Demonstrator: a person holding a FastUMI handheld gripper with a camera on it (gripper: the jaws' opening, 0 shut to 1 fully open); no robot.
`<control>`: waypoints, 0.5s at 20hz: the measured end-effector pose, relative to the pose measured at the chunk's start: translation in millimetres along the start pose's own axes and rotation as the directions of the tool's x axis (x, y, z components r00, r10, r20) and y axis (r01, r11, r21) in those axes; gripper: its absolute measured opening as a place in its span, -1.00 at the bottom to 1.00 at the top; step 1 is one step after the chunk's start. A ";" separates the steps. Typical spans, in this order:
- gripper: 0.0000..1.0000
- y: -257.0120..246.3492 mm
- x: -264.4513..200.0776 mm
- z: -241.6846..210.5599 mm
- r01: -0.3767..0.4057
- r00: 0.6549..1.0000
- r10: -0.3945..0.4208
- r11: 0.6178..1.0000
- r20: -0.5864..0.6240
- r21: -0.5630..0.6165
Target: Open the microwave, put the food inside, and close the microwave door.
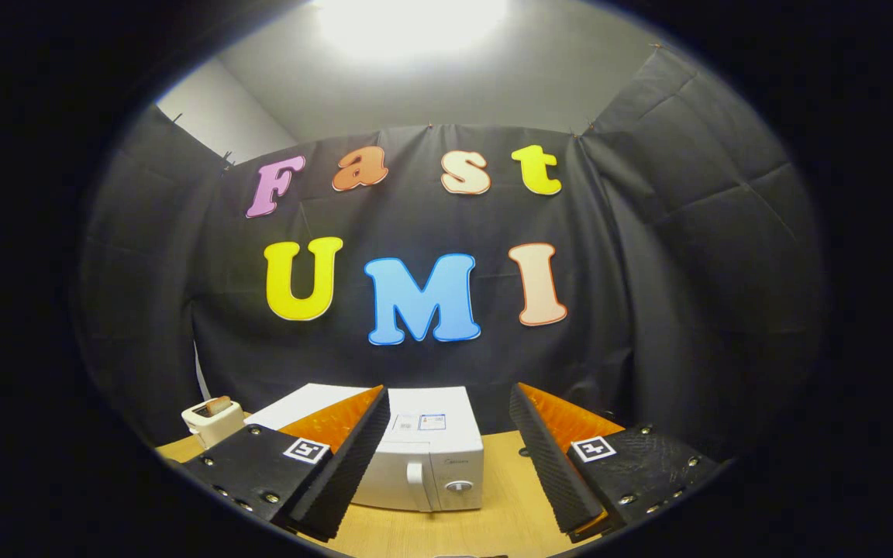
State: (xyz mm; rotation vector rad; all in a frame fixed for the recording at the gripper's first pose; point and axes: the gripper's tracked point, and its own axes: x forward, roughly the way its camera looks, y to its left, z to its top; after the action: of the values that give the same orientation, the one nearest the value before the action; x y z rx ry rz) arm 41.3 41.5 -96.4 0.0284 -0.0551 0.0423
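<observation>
Fingers (446,457) spread wide, empty — microwave (423,457) shut on counter (493,511), left part hidden behind finger; toaster (212,422) beyond, contents unclear.

You have a wooden table (493,473) under everything. On it stands the microwave (431,449), its door closed, just ahead of the fingers. Near its left side stands a toaster (212,422), with bread in the slot.

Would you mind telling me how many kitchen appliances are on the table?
2. The microwave sits shut just beyond the open tool; the toaster stands left of it, outside the left finger. Others may hide behind the fingers.
</observation>
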 end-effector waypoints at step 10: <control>0.92 29.0 56.6 -179.9 -0.026 0.984 0.024 1.000 -0.175 -0.011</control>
State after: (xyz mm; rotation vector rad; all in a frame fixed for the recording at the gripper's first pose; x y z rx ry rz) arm 106.3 78.2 -272.0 0.0102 0.1197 0.0696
